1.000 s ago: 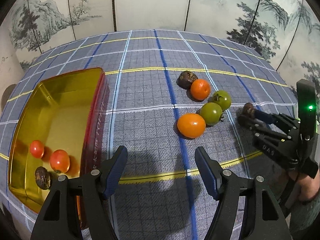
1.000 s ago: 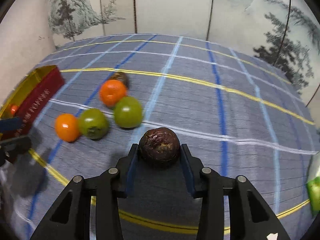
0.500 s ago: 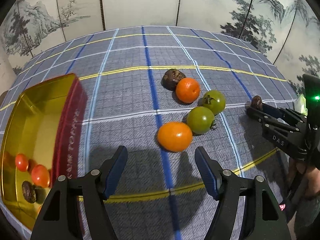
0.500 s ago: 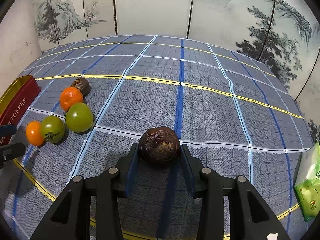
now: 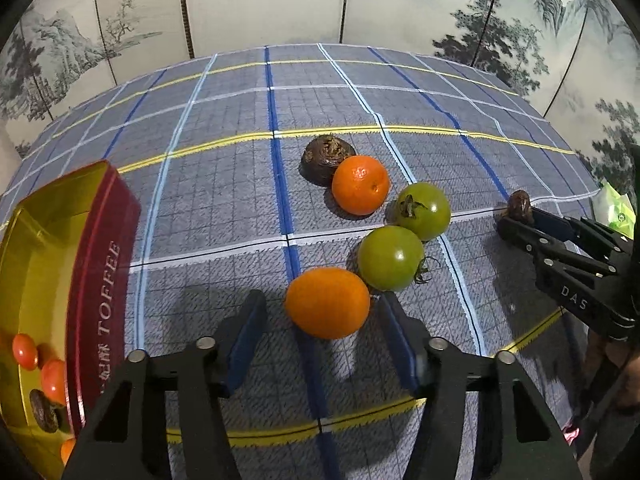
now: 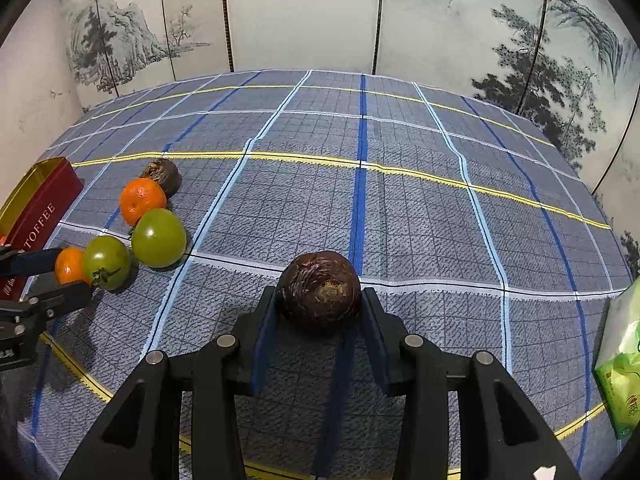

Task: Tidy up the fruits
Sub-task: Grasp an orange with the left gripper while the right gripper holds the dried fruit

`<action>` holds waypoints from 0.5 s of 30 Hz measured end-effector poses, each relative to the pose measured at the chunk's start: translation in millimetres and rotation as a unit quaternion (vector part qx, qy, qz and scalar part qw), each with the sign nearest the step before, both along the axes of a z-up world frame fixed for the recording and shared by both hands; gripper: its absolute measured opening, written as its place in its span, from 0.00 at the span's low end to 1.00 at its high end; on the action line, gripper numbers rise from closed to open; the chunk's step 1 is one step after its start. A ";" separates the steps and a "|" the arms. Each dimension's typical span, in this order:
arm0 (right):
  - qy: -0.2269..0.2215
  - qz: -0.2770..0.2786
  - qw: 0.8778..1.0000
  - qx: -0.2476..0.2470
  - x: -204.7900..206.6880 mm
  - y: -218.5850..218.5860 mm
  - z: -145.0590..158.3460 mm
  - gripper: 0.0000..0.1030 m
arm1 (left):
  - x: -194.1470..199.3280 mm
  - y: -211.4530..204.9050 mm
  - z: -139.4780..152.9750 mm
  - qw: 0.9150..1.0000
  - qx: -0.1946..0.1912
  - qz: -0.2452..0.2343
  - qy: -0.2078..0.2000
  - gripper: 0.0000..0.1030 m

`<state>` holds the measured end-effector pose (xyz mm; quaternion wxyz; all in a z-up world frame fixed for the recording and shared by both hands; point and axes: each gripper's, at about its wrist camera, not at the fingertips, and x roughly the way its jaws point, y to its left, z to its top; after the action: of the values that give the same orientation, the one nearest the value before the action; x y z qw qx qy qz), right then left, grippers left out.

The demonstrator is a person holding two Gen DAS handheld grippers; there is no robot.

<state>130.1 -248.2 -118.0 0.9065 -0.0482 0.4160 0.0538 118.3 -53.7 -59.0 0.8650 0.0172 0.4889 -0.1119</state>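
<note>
The left gripper (image 5: pixel 322 334), jaws spread, brackets the smooth orange fruit (image 5: pixel 327 302) at lower centre for pickup, while the right gripper (image 6: pixel 319 330) clamps the wrinkled dark-brown round fruit (image 6: pixel 319 291) for transfer.

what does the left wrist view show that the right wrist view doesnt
Only the left wrist view shows the inside of the toffee tin, holding small red tomatoes and a dark fruit.

Only the right wrist view shows the dark passion fruit close up, gripped in the right tongs, and most of the green packet.

Both show the loose row of fruit: dark fruit, mandarin, two green tomatoes, and the orange between the open left tongs.
</note>
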 end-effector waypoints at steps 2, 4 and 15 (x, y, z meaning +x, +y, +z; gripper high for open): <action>0.000 0.000 1.000 0.000 0.1 -0.2 0.0 0.37 | 2.0 0.9 -1.9 1.000 -0.006 0.001 0.004 0.48; 0.000 0.000 1.000 0.000 0.0 0.0 0.0 0.37 | 2.0 1.3 -1.9 1.000 -0.007 0.000 0.001 0.44; 0.000 0.000 1.000 -0.001 0.1 -0.1 -0.1 0.37 | -4.2 14.2 1.9 1.000 -0.025 0.009 0.013 0.39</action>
<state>130.3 -248.4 -118.1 0.9065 -0.0487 0.4159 0.0534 114.1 -39.5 -57.1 0.8597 -0.0107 0.4972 -0.1166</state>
